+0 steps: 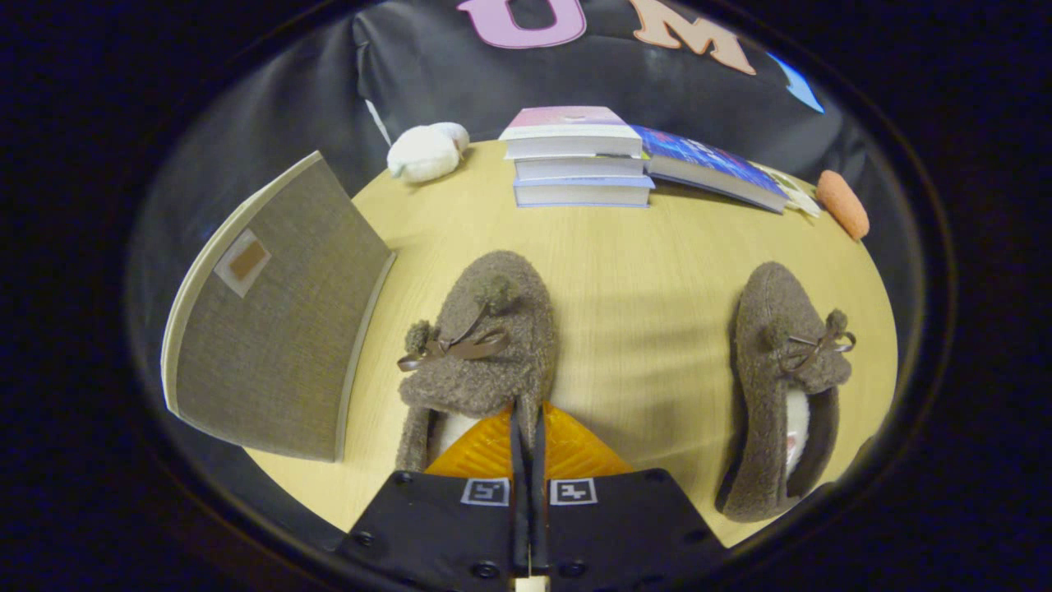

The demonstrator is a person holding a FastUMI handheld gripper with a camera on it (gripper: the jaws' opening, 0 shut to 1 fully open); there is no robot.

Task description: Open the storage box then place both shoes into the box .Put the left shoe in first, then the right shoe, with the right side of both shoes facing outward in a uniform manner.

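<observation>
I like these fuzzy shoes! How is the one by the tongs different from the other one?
The near shoe sits right at the tongs, which look closed on its edge; the far shoe lies free, off to the side. The near shoe stands flat; the far one tips sideways, showing its lining. Both are brown, fuzzy, with bows.

Pale wooden table (625, 271), black cloth wall (427, 74), soft light

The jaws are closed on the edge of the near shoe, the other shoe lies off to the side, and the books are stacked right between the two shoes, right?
Not quite. In the gripper view the books sit beyond both shoes, near the wall. The gripper does have its jaws closed on the near shoe; the other shoe lies aside.
</observation>
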